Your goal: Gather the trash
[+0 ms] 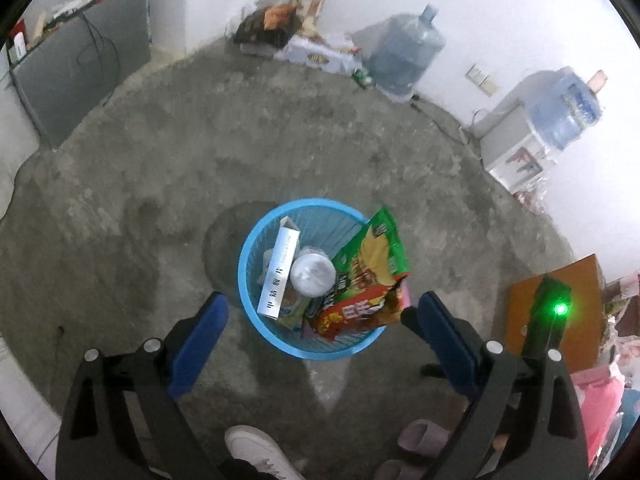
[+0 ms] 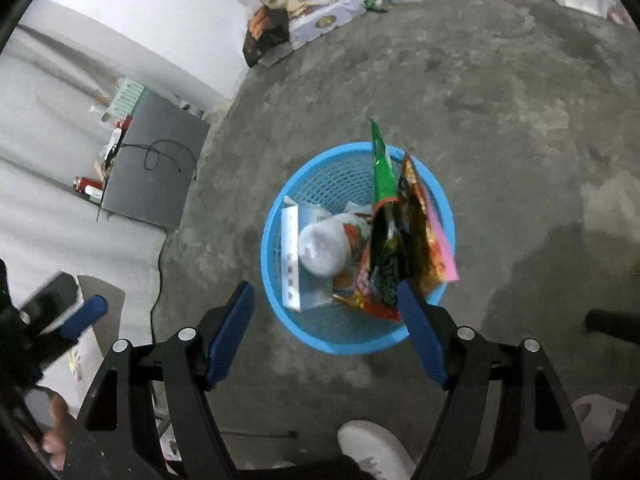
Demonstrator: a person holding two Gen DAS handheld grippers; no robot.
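A blue mesh waste basket [image 1: 256, 312] stands on the concrete floor, also in the right wrist view [image 2: 276, 264]. It holds a white carton [image 1: 278, 276], a white plastic cup [image 1: 313, 276], and green and red snack bags [image 1: 370, 276] that stick out above the rim [image 2: 400, 240]. My left gripper [image 1: 320, 320] is open and empty, above the basket's near side. My right gripper [image 2: 324, 312] is open and empty, its right finger [image 2: 420, 336] close to the snack bags.
Grey cabinet [image 1: 80, 64] at far left. Boxes and bags [image 1: 304, 44] lie along the far wall with a water jug [image 1: 404, 52]. A water dispenser [image 1: 532, 132] stands at right. An orange board [image 1: 560, 312] and the person's shoes [image 1: 256, 452] are near.
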